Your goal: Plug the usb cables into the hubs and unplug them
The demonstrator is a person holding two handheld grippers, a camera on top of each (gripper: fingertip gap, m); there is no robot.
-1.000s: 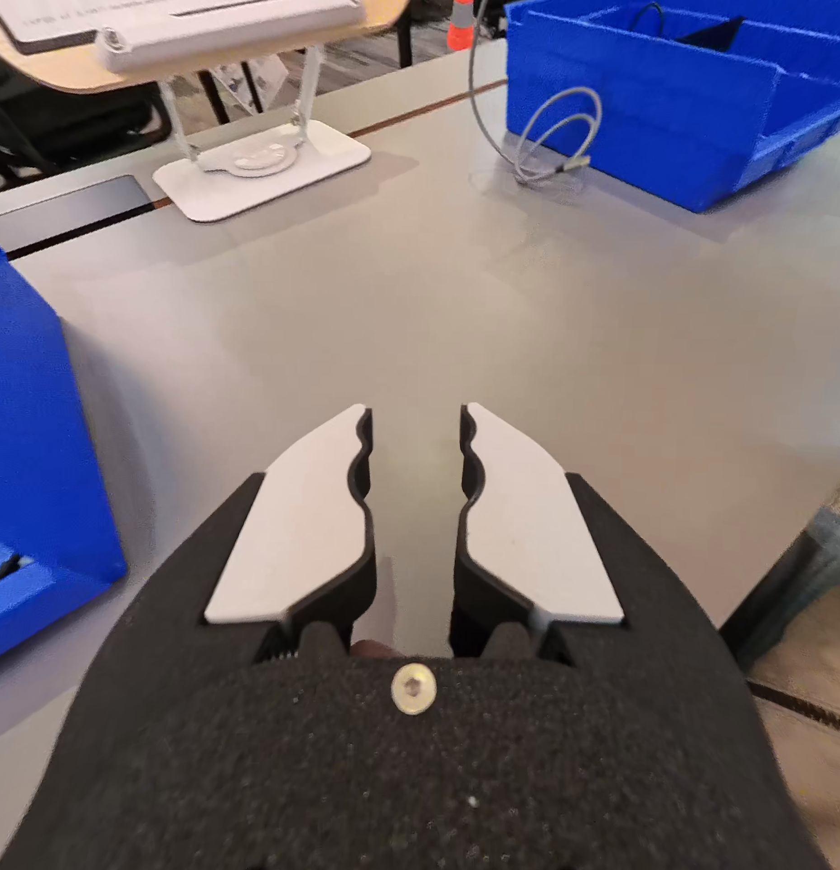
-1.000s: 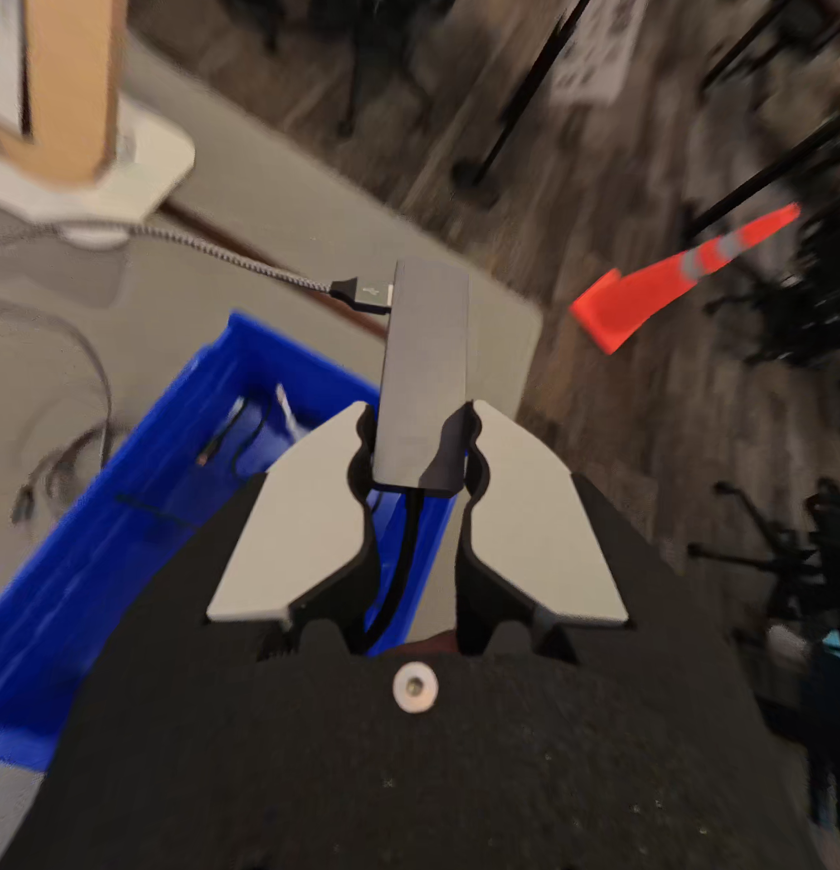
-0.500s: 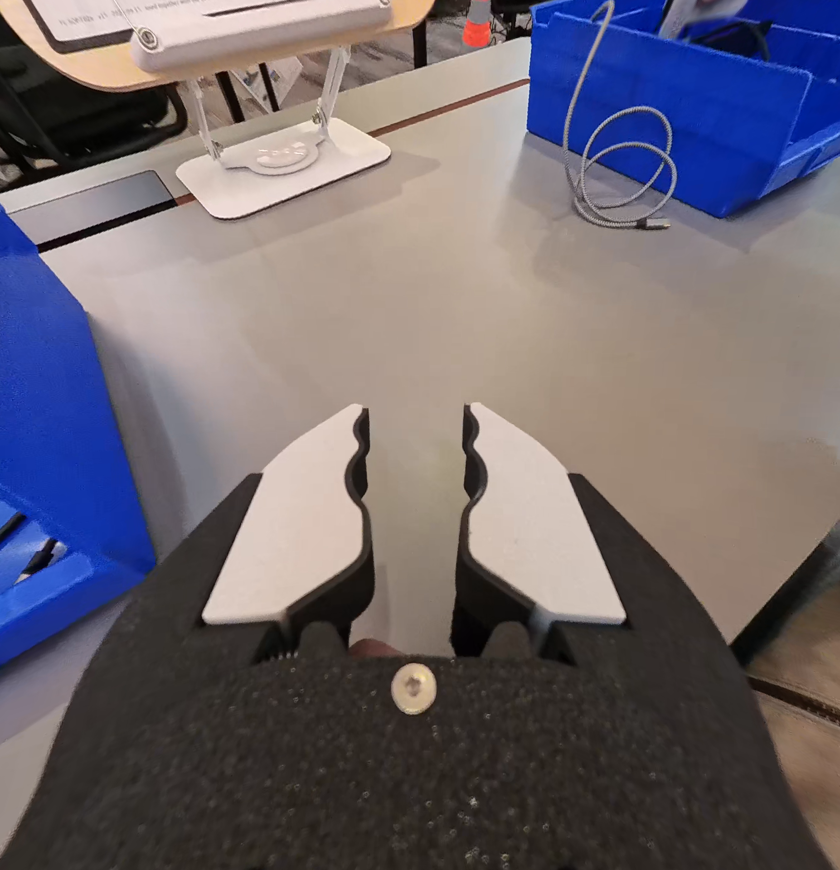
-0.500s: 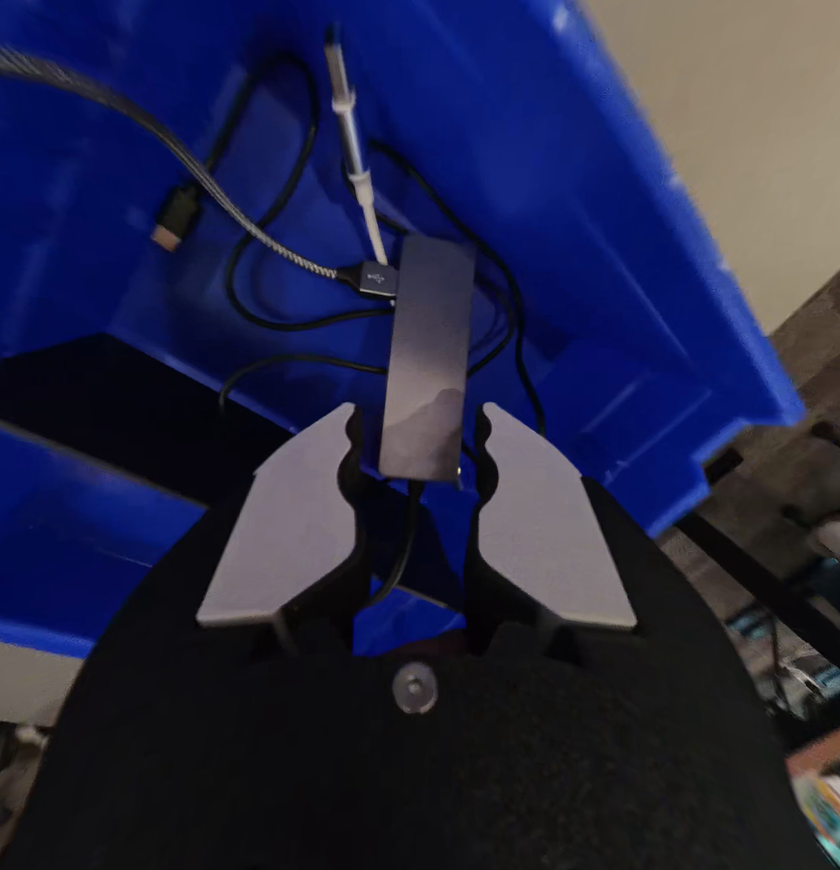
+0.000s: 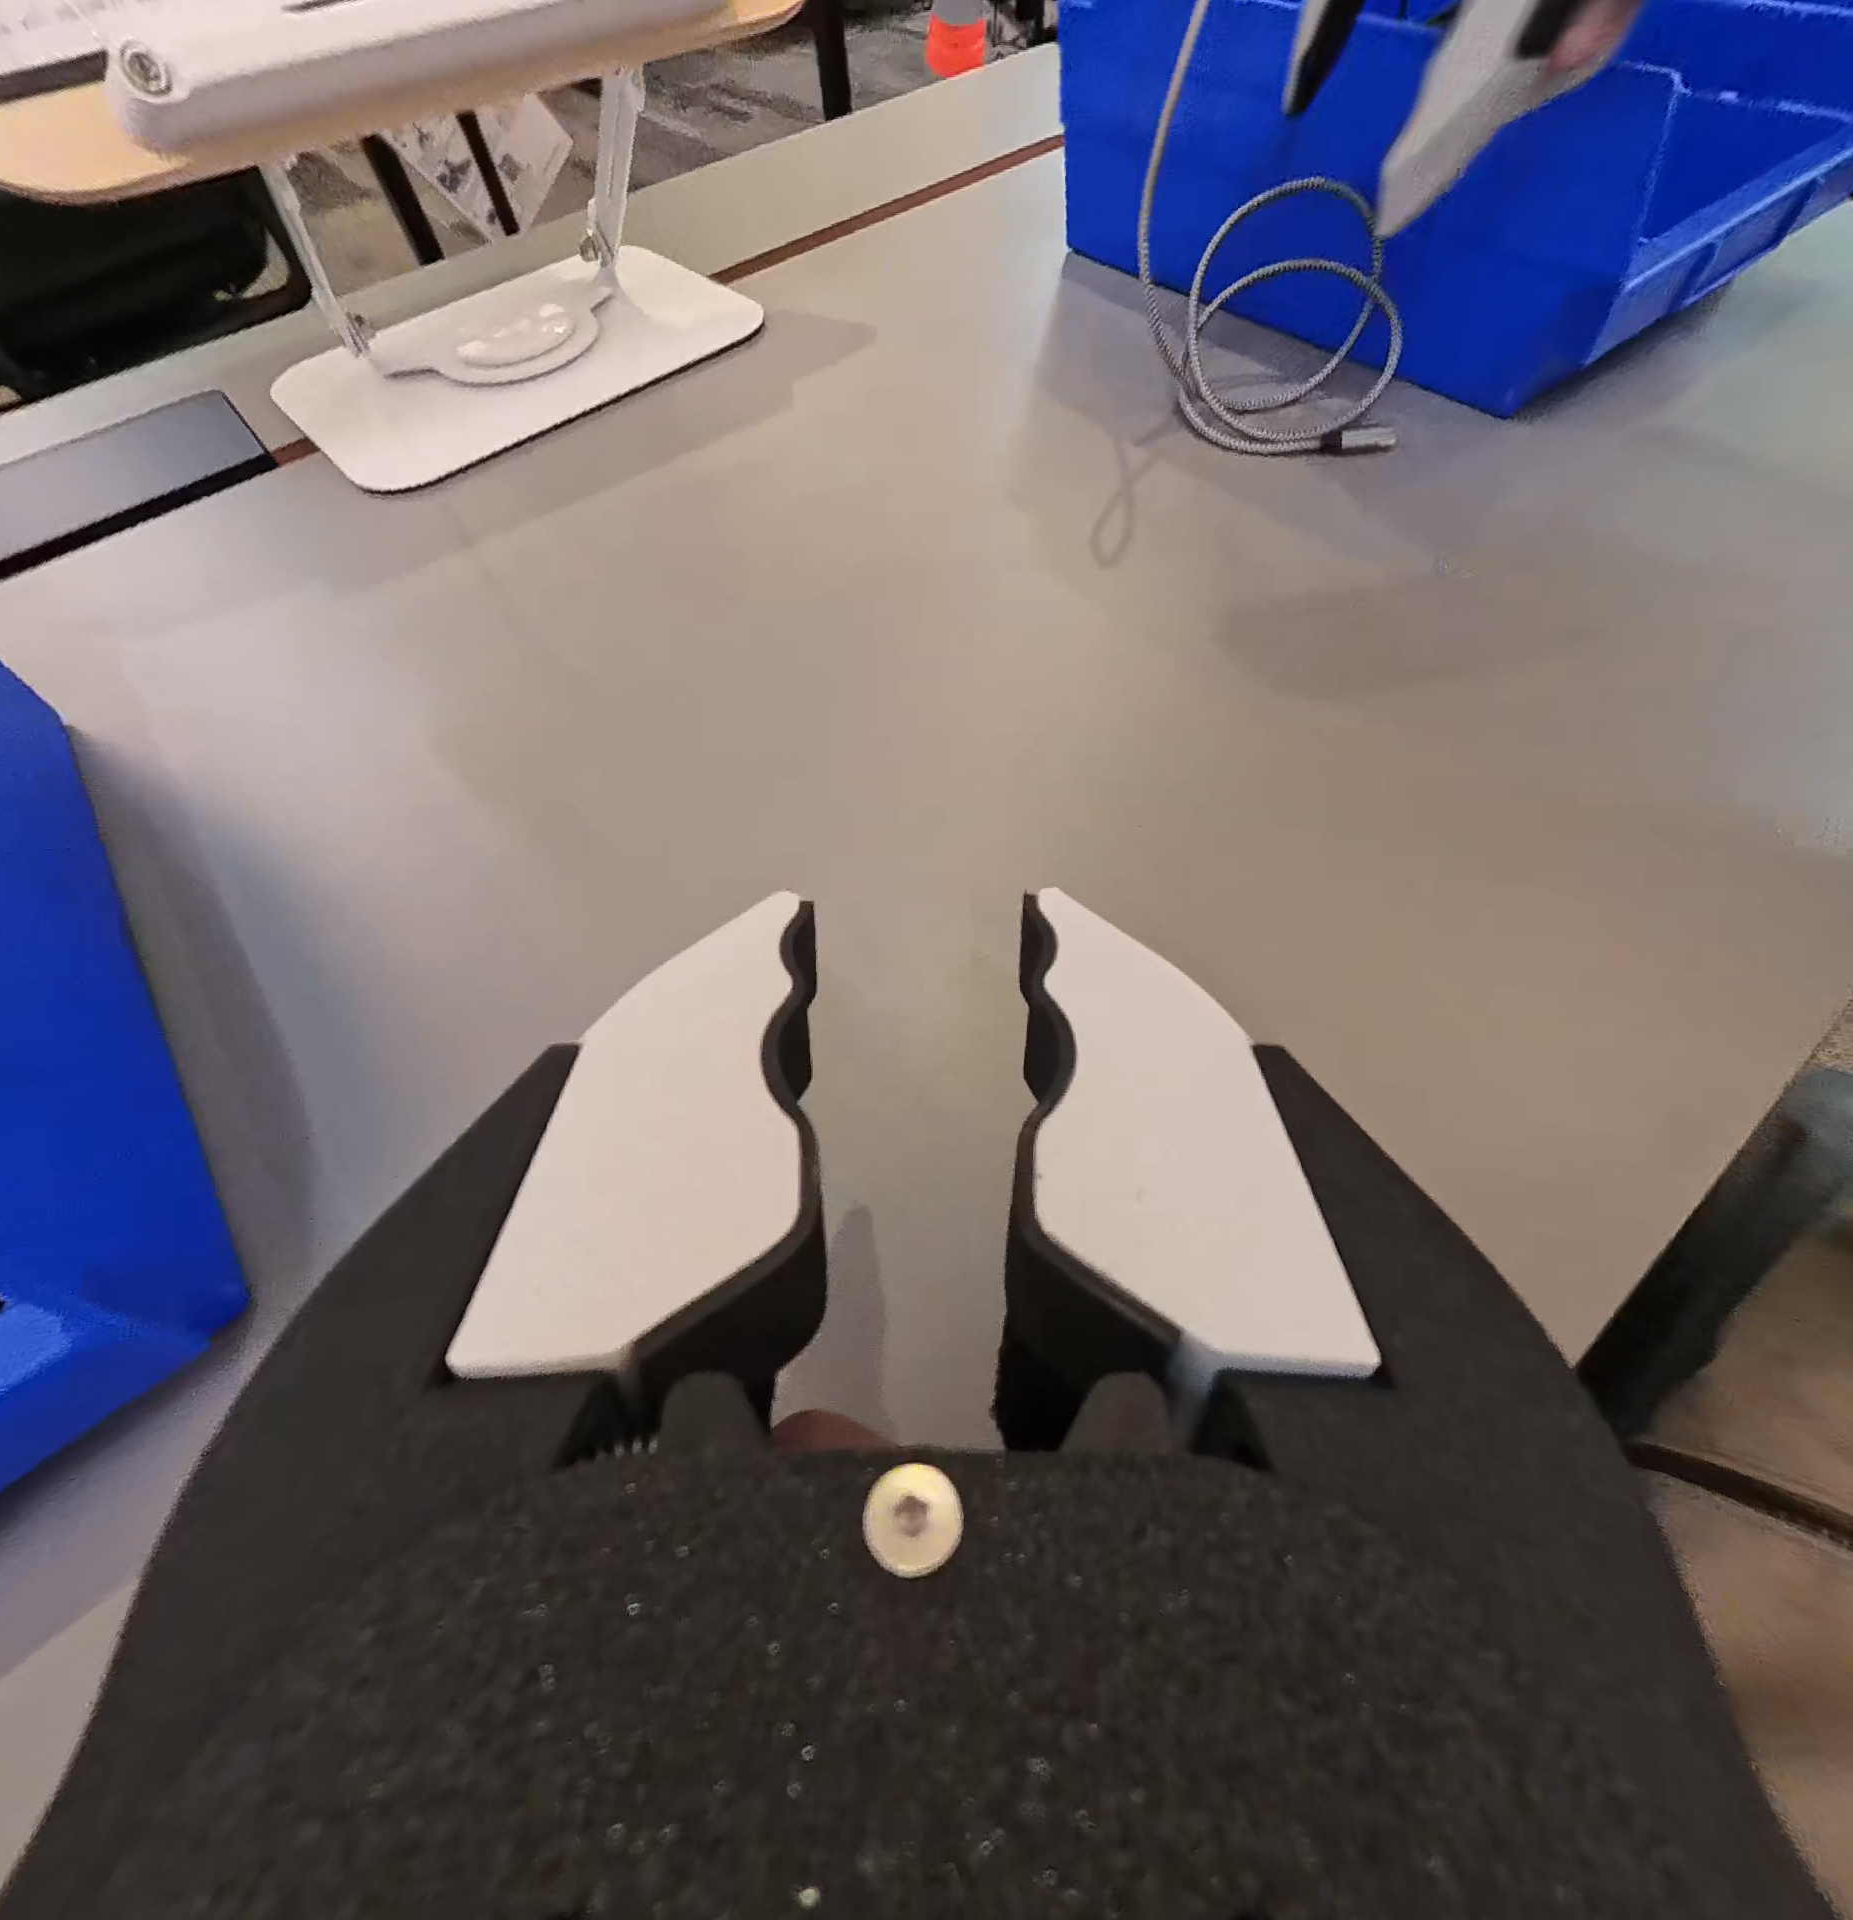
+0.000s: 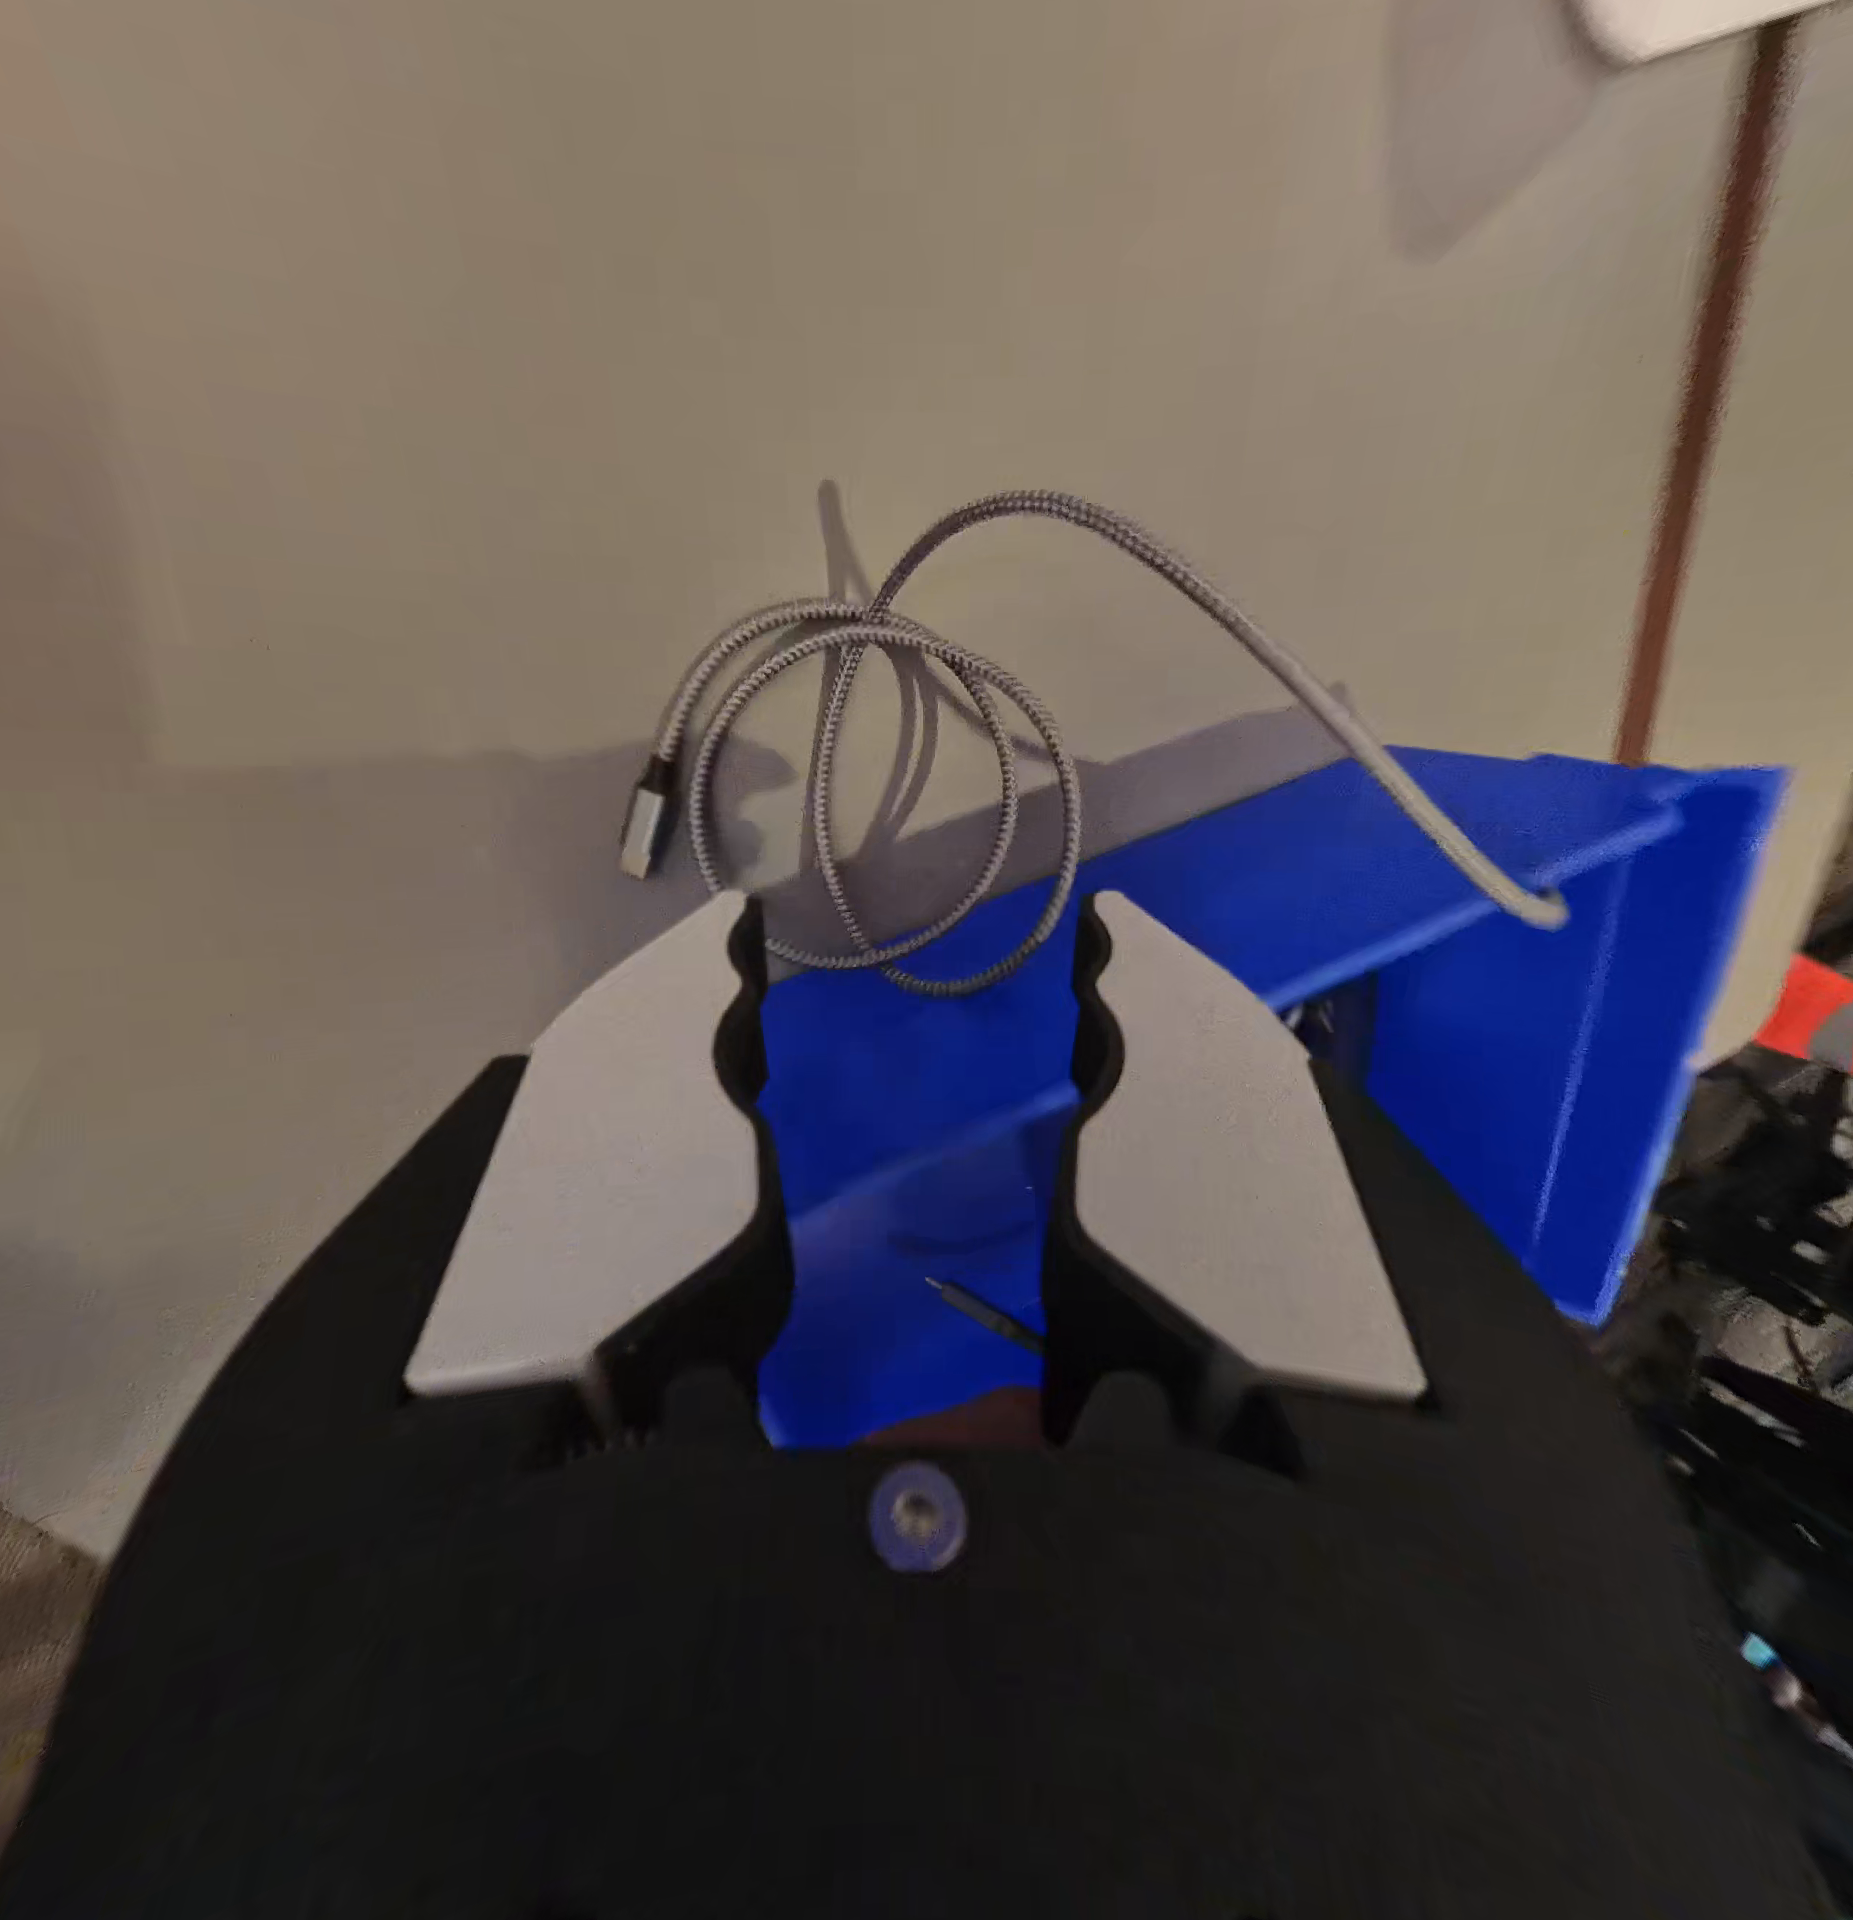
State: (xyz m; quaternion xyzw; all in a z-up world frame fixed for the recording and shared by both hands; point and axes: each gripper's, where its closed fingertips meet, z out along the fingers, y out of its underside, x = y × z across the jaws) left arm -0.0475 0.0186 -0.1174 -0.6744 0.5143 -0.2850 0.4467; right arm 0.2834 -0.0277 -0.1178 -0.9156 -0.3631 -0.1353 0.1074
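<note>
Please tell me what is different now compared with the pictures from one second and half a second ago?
The right gripper let go of the grey hub it carried over the blue bin; its fingers are now apart and empty. The braided cable trails from the bin onto the table. The left gripper stayed open and empty above the table.

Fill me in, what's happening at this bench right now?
A person is working two handheld tongs on a USB plug/unplug task. The right tongs are open and empty, hovering over the blue bin. A braided cable runs from that bin over its wall and coils on the grey table, its free plug lying loose. The left tongs are open too, holding nothing, poised over bare table. No hub shows in either view.
</note>
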